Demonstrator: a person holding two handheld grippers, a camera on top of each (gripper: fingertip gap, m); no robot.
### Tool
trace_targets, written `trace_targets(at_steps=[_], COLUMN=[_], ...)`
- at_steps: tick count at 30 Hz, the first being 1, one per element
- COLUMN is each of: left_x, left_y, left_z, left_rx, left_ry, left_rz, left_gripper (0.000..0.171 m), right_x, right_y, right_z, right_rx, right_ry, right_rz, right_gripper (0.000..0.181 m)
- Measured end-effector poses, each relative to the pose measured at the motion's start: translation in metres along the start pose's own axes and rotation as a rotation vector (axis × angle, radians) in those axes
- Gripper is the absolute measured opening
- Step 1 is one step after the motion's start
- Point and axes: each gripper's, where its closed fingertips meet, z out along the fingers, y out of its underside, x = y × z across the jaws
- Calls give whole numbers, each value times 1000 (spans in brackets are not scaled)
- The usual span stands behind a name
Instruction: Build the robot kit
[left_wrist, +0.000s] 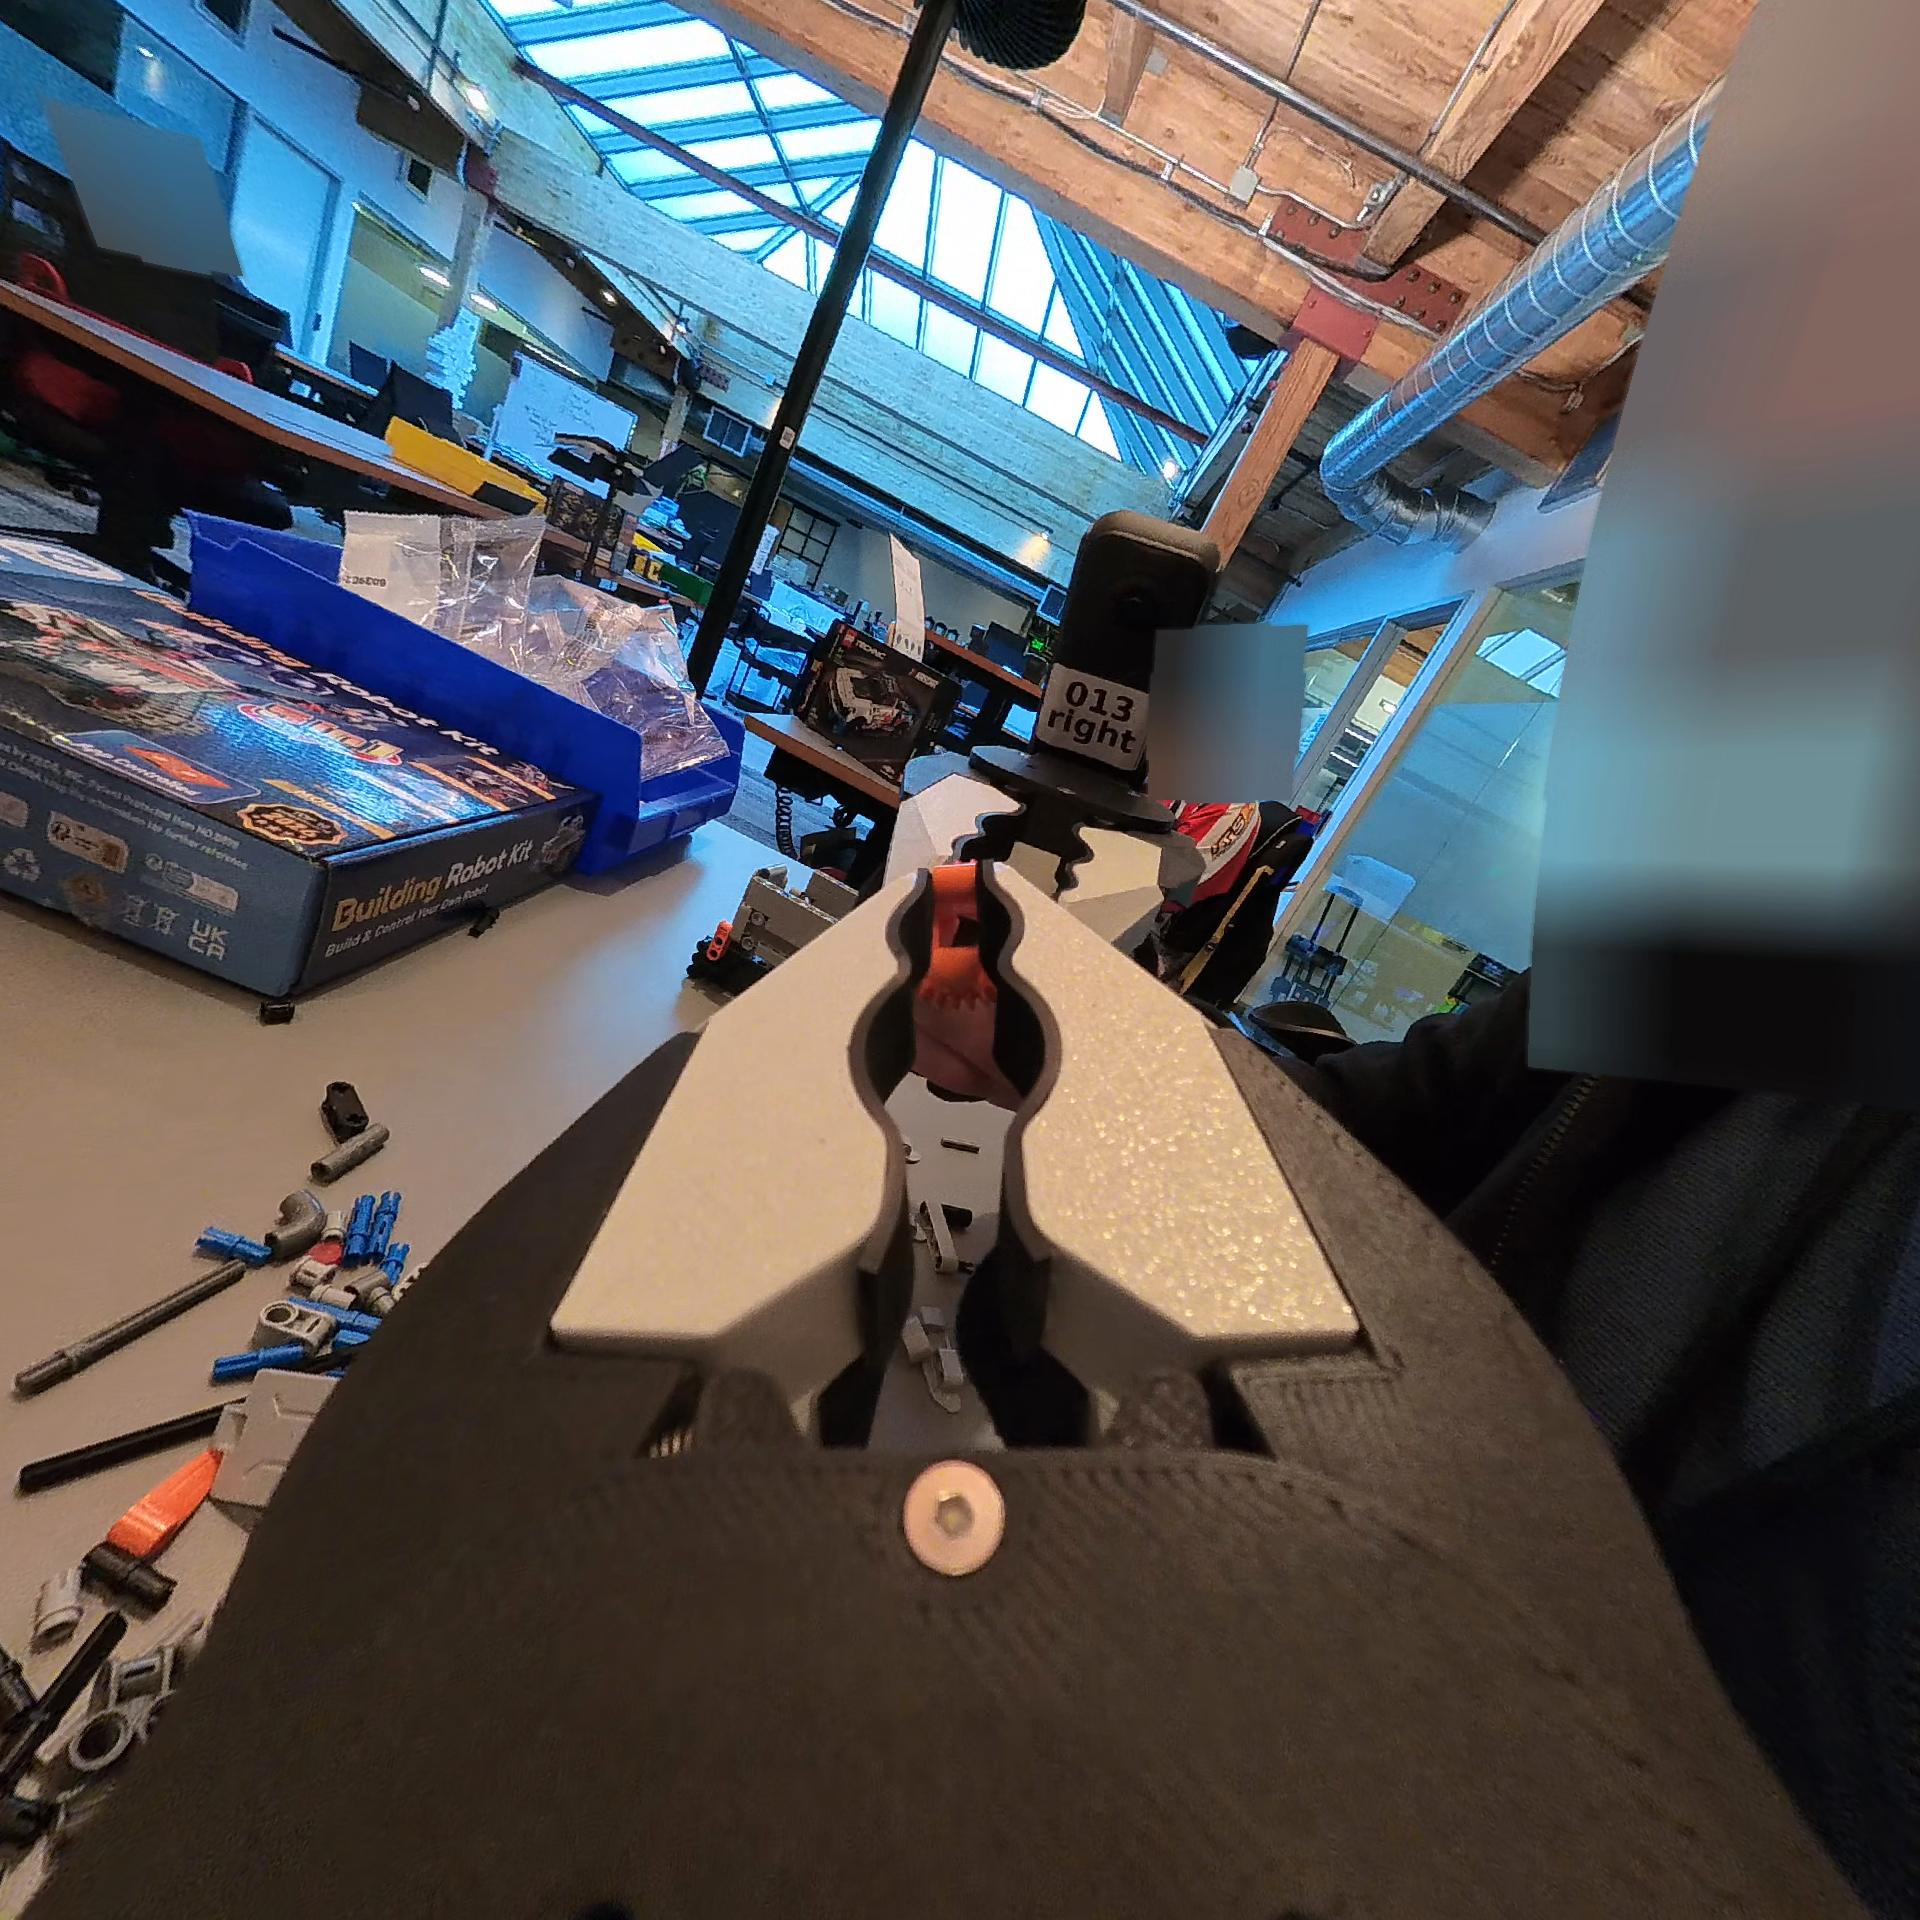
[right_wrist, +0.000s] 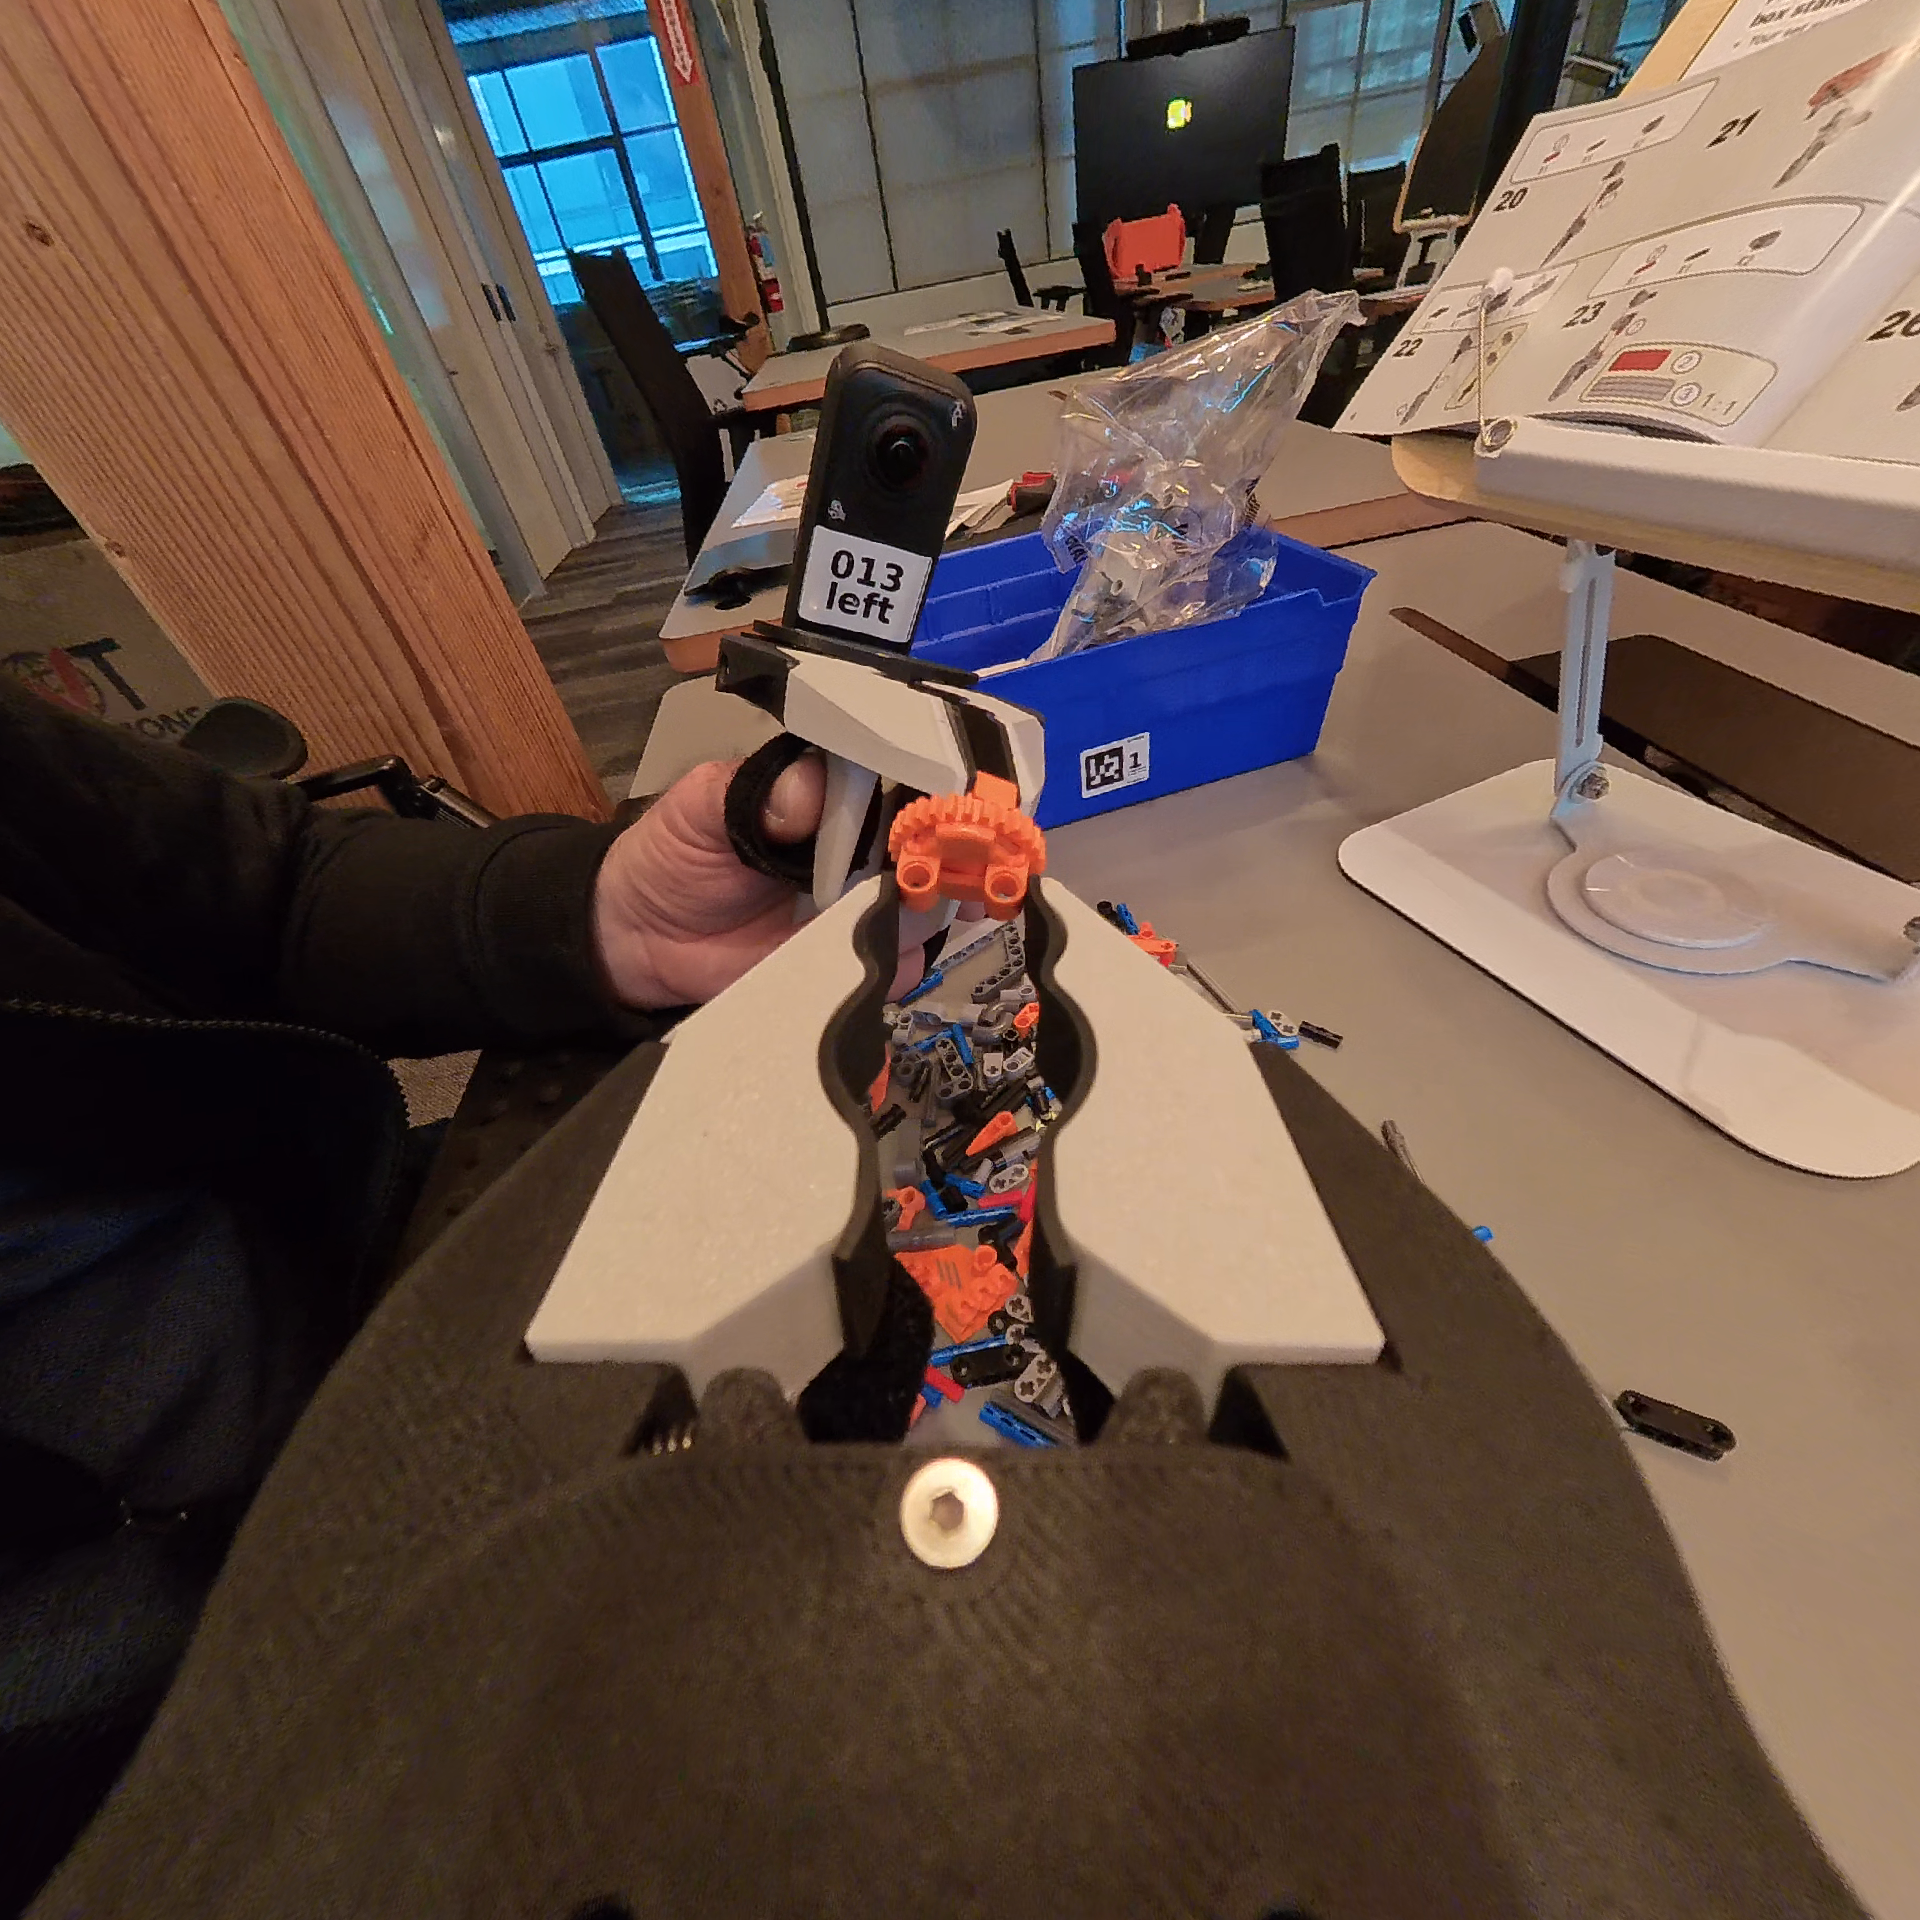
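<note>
My left gripper (left_wrist: 956, 904) is shut on an orange toothed gear piece (left_wrist: 951, 940), held up above the grey table (left_wrist: 156, 1091). My right gripper (right_wrist: 961, 896) meets it head-on and is shut on the same orange gear piece (right_wrist: 961, 847) at its tips. In the left wrist view the right gripper (left_wrist: 1039, 831) shows just beyond the piece. In the right wrist view the left gripper (right_wrist: 914, 727) comes down onto the piece from above, held by a person's hand (right_wrist: 686, 904). How the piece's parts join is hidden by the fingers.
A pile of small orange, blue, grey and black building parts (right_wrist: 966, 1143) lies under the grippers, with more at the left (left_wrist: 312, 1278). A blue bin (right_wrist: 1195, 675) holds plastic bags. A kit box (left_wrist: 260, 790) lies far left. An open booklet on a white stand (right_wrist: 1662, 914) is at right. Only a small space, under 4 cm, lies between the two pairs of fingers.
</note>
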Motion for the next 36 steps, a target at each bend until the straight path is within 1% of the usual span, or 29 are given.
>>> trace_targets(at_steps=[3,6,11,14,15,18,20,23,27,36], left_x=[0,-2,-5,-6,-5,-5,-5,-2,1,1], left_y=[-1,-4,-4,0,1,4,5,4,4,4], left_z=[0,-3,-4,-1,0,2,2,3,3,3], left_rx=[3,25,27,8,4,-12,-17,-20,-20,-25], left_ry=[3,-4,-19,-26,-23,-27,-29,-17,-5,2], left_rz=[-3,-18,-23,-23,-25,-12,-2,4,7,0], left_gripper=[6,6,6,6,6,6,6,6,6,8], right_x=[0,4,5,4,5,7,5,3,0,-1], right_y=[0,1,3,3,3,4,2,1,-1,-1], right_z=[-1,-3,-2,1,1,-1,-3,-4,-5,-5], right_rx=[-2,-16,-85,-110,-113,-104,-80,-57,-36,-35], right_ry=[-8,20,134,186,203,184,138,75,31,12], right_rz=[8,-14,-195,-279,-287,-239,-188,-118,-70,-58], right_gripper=[22,29,40,39,37,25,22,22,22,21])
